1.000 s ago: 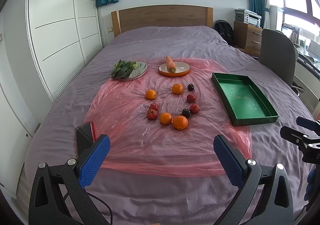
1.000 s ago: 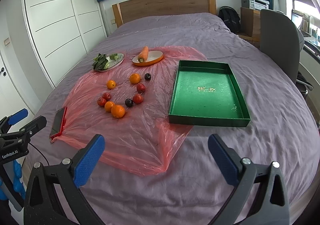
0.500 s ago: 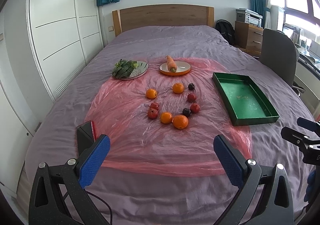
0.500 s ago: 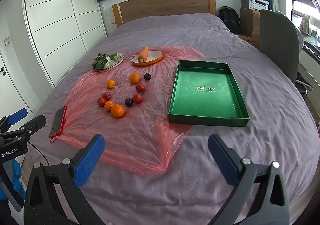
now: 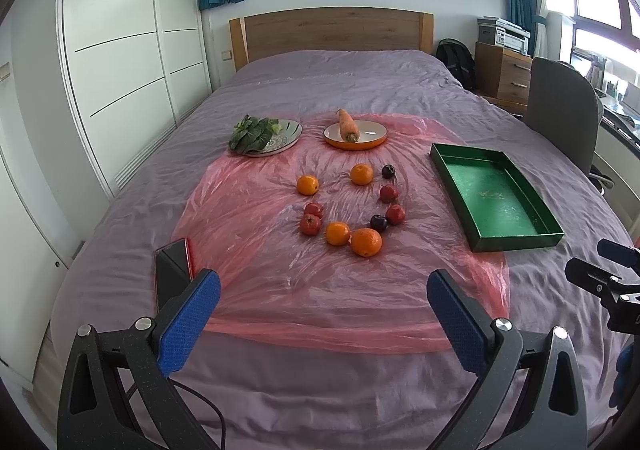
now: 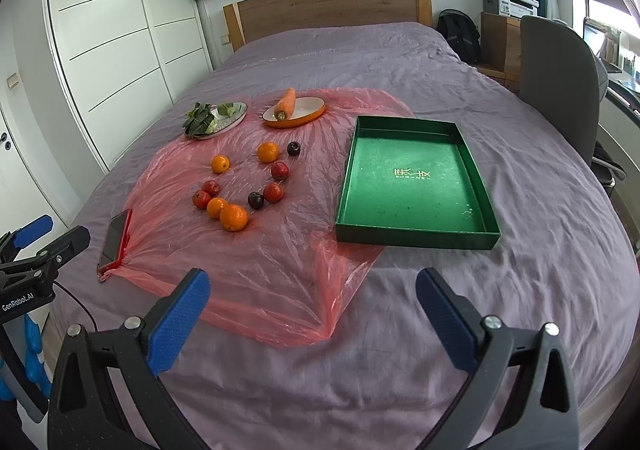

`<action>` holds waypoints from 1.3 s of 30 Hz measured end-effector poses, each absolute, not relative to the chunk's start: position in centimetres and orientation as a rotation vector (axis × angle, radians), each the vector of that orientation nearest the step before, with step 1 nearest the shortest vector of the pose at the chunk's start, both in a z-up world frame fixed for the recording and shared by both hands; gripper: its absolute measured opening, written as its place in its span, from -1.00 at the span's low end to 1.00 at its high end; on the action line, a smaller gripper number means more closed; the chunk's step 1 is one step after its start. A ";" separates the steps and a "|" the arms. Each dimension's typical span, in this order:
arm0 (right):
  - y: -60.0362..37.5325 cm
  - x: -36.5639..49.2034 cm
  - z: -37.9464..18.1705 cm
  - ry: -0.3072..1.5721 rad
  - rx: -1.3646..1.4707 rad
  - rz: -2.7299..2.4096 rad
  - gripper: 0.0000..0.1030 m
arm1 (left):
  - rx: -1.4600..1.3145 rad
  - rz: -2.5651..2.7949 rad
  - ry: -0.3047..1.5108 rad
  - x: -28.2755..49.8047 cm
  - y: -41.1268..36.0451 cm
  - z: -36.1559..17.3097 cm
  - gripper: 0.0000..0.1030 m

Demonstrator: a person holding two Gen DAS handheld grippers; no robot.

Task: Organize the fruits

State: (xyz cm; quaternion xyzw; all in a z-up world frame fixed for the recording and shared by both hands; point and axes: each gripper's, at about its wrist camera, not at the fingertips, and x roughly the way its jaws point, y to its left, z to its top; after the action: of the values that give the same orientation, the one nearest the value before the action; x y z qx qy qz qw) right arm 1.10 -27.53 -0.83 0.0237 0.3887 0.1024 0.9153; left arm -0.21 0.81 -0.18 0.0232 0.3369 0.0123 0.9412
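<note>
I have both grippers hovering low over the foot of the bed (image 5: 360,81). The left gripper (image 5: 323,306) has its jaws spread wide with nothing between them, and the right gripper (image 6: 313,300) is just the same, wide apart and holding nothing.

Ahead of me a pink plastic sheet (image 5: 256,274) lies spread on the purple cover. On it the fruits sit in a loose ring: four oranges, the biggest orange (image 5: 366,242) nearest me, with small red fruits (image 5: 310,224) and two dark plums (image 5: 378,222) among them. Several touch their neighbours along the near side of the ring.

To the right of the ring, a green tray (image 6: 416,238) rests on the bed with its near left corner over the sheet's edge; nothing is in it.

Beyond the fruits stand two plates: an orange-rimmed plate (image 5: 374,139) carrying a carrot (image 5: 346,124), and a patterned plate (image 5: 290,129) with leafy greens (image 5: 250,133). A phone (image 6: 116,240) in a red case lies at the sheet's near left corner.
</note>
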 end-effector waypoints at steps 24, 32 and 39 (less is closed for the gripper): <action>-27.6 1.5 -1.3 0.804 0.055 0.217 1.00 | 0.030 0.040 0.686 0.1 1.1 -0.4 0.98; -27.3 1.7 -1.5 0.813 0.051 0.217 1.00 | 0.020 0.049 0.699 0.3 1.7 -0.8 0.98; -27.2 1.8 -1.7 0.811 0.056 0.216 1.00 | 0.029 0.045 0.707 0.3 1.6 -0.9 0.98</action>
State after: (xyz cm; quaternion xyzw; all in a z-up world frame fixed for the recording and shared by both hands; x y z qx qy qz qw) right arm 1.78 -27.19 -1.73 0.0270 0.3936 0.1048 0.9129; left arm 0.25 1.62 -0.94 0.0141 0.3462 0.0218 0.9378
